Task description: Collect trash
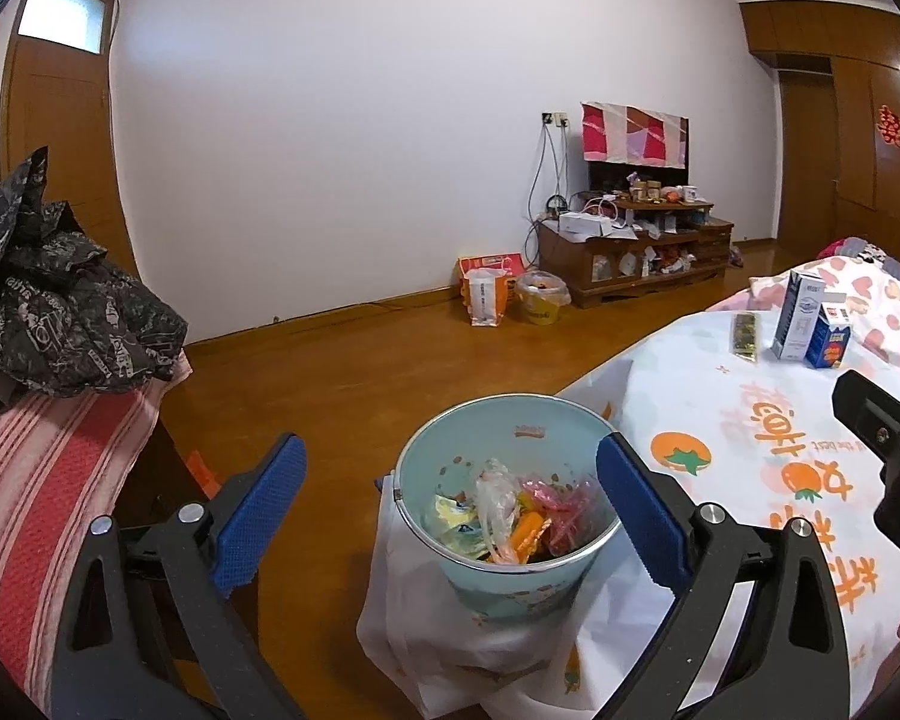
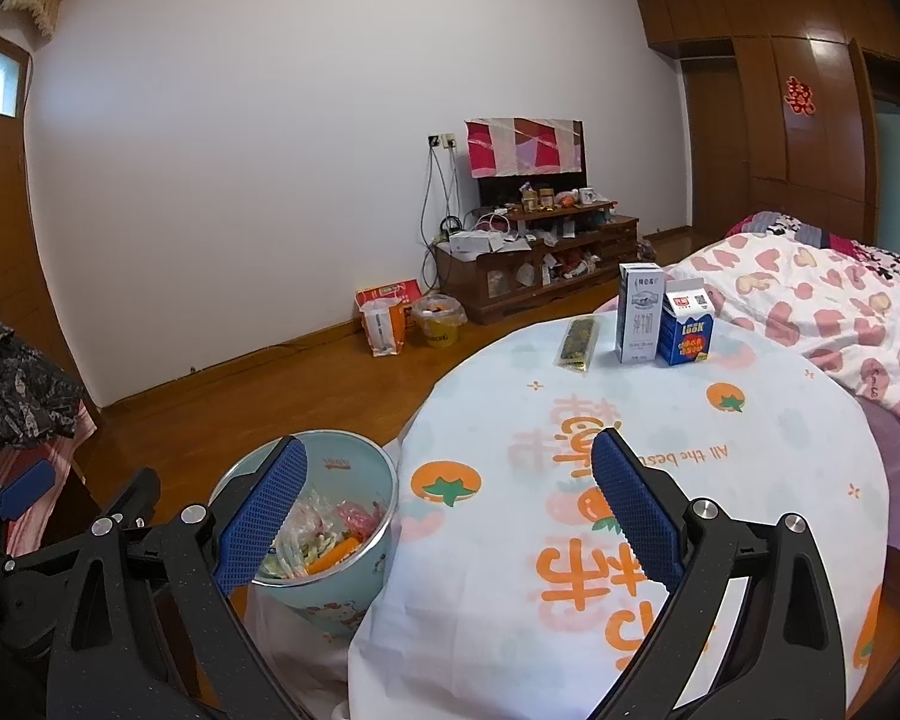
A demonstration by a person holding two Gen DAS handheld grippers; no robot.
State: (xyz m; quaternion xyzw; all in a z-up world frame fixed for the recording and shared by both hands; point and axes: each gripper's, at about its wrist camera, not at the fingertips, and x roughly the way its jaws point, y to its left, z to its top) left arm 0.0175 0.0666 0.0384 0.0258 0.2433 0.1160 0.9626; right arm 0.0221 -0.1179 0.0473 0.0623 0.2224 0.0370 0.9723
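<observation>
Both my grippers (image 1: 450, 510) (image 2: 447, 510) are wide open, holding nothing. Three bits of trash wait top middle: wrapper (image 2: 579, 345), tall carton (image 2: 639, 321), blue carton (image 2: 687, 330). I'd reach straight, squeeze gently, drop into bucket (image 2: 354, 576) lower left

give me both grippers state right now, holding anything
Left gripper: open, holding nothing, above the bucket.
Right gripper: open, holding nothing, over the tablecloth.
</observation>
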